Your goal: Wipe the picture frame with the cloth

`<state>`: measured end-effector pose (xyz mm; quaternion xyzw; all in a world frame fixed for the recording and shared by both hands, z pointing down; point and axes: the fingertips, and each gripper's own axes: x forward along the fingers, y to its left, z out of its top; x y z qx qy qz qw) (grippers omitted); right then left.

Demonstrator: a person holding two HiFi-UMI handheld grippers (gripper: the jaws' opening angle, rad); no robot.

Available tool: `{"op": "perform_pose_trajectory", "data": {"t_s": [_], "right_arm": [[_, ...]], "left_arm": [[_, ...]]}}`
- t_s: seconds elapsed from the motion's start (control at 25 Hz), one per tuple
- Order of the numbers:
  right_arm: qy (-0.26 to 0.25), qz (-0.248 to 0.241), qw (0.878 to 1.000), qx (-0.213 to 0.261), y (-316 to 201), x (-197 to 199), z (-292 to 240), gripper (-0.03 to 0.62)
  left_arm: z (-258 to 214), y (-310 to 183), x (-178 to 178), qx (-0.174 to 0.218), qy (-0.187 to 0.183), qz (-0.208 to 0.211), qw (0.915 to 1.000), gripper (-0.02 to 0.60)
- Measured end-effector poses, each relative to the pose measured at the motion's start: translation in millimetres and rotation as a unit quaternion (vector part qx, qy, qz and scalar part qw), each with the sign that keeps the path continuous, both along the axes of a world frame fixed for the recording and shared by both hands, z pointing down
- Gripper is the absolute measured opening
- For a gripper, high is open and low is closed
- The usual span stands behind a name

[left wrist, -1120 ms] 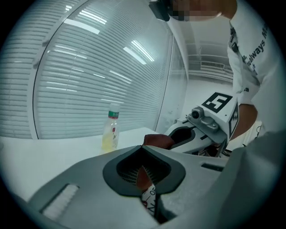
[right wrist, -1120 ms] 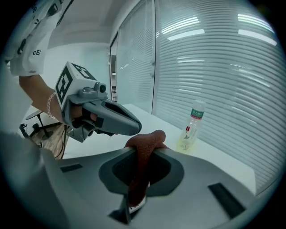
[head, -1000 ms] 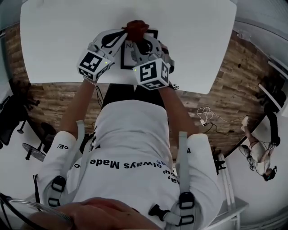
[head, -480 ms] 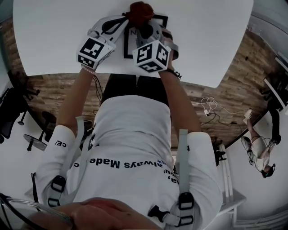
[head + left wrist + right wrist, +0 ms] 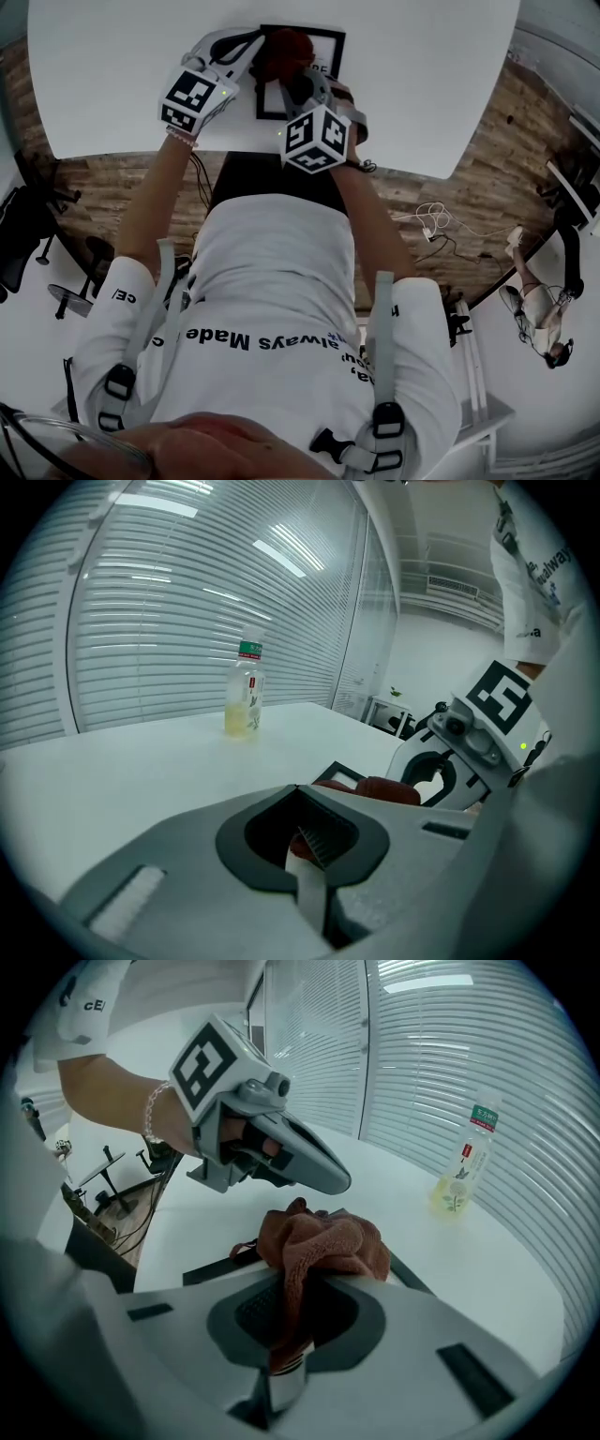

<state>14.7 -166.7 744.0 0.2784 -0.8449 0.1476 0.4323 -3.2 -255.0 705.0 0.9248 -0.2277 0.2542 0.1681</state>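
Note:
A black picture frame (image 5: 328, 47) lies flat on the white table (image 5: 112, 66), close to its near edge. A red-brown cloth (image 5: 286, 52) rests bunched on the frame's left part. My right gripper (image 5: 298, 84) is shut on the cloth (image 5: 323, 1241), which trails down into its jaws, and the frame's black edge (image 5: 211, 1269) shows beside it. My left gripper (image 5: 246, 54) is at the frame's left side, its jaws closed to a point just above the cloth, with nothing seen between them. Its view shows the frame (image 5: 339, 772), the cloth (image 5: 394, 789) and the right gripper (image 5: 445, 761).
A clear plastic bottle (image 5: 464, 1171) of yellowish drink stands upright on the table beyond the frame, also in the left gripper view as the bottle (image 5: 244, 691). Window blinds (image 5: 141, 621) run behind the table. The person stands against the table's near edge (image 5: 394, 169).
The right gripper has drawn the cloth from the frame's far left corner toward me, onto the frame's surface. The left gripper has kept its place at the frame's left side.

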Motion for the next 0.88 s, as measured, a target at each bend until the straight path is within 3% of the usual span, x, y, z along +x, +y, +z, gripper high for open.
{"op": "perform_pose_trajectory", "data": {"t_s": [0.28,0.88], "right_arm": [[-0.003,-0.025,0.999,-0.027,38,-2,2,0.015],[0.03,-0.105,0.993,-0.037,87,1,-3,0.015]], "left_arm": [[21,1,4,-0.017,-0.018,0.006,0.9997,0.003],[39,2,12,-0.026,-0.054,0.021,0.998,0.003]]}}
